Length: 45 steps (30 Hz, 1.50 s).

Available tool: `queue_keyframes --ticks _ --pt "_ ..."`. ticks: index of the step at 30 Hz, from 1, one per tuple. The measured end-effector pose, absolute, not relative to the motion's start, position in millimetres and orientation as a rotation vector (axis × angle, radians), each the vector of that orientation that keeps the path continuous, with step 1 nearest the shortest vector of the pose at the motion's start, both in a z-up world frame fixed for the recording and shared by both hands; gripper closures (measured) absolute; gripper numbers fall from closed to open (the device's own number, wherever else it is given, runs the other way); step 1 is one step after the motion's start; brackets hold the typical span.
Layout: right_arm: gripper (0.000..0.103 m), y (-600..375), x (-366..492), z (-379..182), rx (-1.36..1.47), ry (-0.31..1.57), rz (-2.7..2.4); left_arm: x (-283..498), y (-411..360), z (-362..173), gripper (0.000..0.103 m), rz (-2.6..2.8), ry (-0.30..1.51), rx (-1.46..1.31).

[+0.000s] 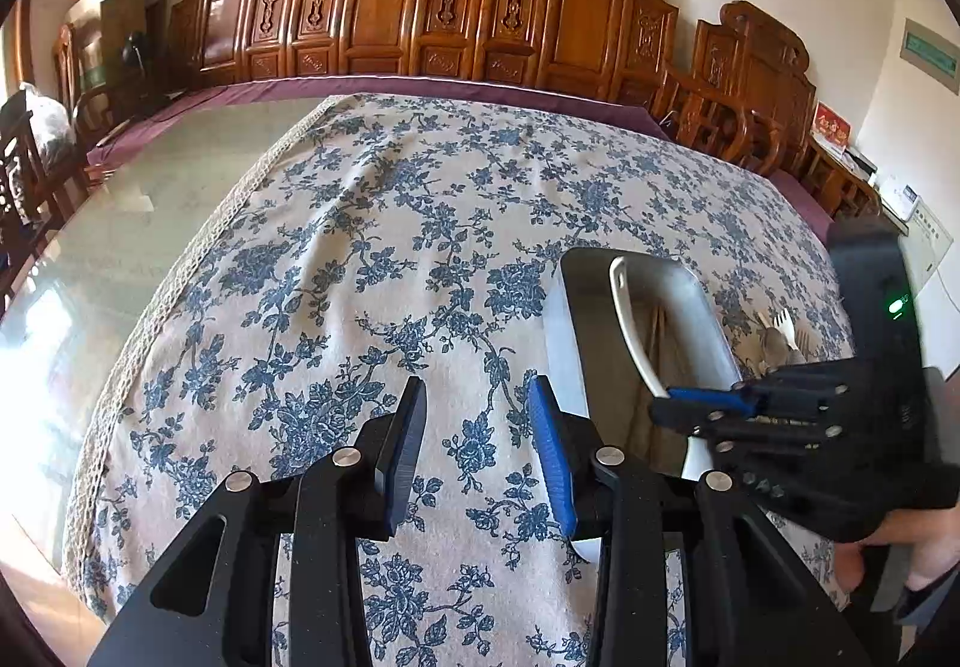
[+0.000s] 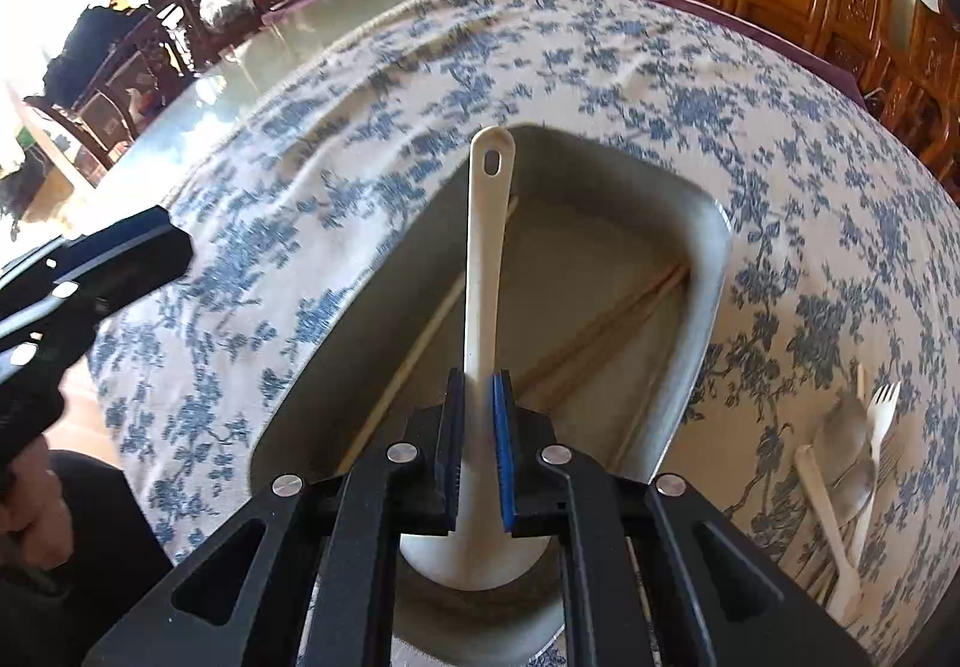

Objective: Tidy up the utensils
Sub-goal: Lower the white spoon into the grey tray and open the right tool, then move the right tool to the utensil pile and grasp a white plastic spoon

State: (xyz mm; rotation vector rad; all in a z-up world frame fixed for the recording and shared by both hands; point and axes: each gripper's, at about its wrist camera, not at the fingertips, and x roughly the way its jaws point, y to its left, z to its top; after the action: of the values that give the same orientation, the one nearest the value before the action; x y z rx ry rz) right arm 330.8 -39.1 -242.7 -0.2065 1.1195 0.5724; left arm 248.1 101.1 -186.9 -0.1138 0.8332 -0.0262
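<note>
Item: white ladle (image 2: 483,271), clenched by our right gripper (image 2: 478,451) over the metal tray (image 2: 708,271), handle forward for laying beside the chopsticks (image 2: 606,331). Left gripper (image 1: 477,451): released, empty. Remaining utensils (image 2: 852,463), seemingly forks and spoons, await on the tablecloth (image 1: 360,247).

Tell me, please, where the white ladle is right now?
In the right wrist view the white ladle is centre frame, clamped in the right gripper over the metal tray, its handle pointing away above the chopsticks.
</note>
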Motion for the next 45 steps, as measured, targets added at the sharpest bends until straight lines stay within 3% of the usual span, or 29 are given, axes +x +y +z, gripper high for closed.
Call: queue_keyframes --ticks 4,8,15,17,21,23,37,42,45 --pt "0.090 -43 332 -248 -0.211 1.111 0.536 248 99 -188 0.069 -0.027 0.834 -0.109" --pt "0.079 -53 331 -239 -0.171 1.073 0.552 249 91 -188 0.069 -0.036 0.837 -0.108" --pt "0.077 -108 312 -199 -0.147 0.950 0.549 248 65 -183 0.067 -0.081 0.824 -0.090" --pt "0.077 -131 306 -194 -0.161 0.937 0.522 247 55 -181 0.051 -0.101 0.819 -0.088" --pt "0.076 -186 299 -200 -0.212 0.953 0.433 244 36 -178 0.034 -0.146 0.803 -0.090" --pt "0.071 -214 296 -210 -0.247 0.973 0.368 243 25 -179 0.025 -0.170 0.801 -0.094" --pt "0.059 -254 284 -269 -0.316 1.025 0.238 232 -40 -195 0.024 -0.276 0.844 -0.002" --pt "0.061 -252 287 -272 -0.357 1.031 0.221 229 -45 -198 0.024 -0.280 0.852 0.010" --pt "0.068 -254 291 -274 -0.359 1.050 0.228 229 -45 -197 0.024 -0.282 0.849 0.010"
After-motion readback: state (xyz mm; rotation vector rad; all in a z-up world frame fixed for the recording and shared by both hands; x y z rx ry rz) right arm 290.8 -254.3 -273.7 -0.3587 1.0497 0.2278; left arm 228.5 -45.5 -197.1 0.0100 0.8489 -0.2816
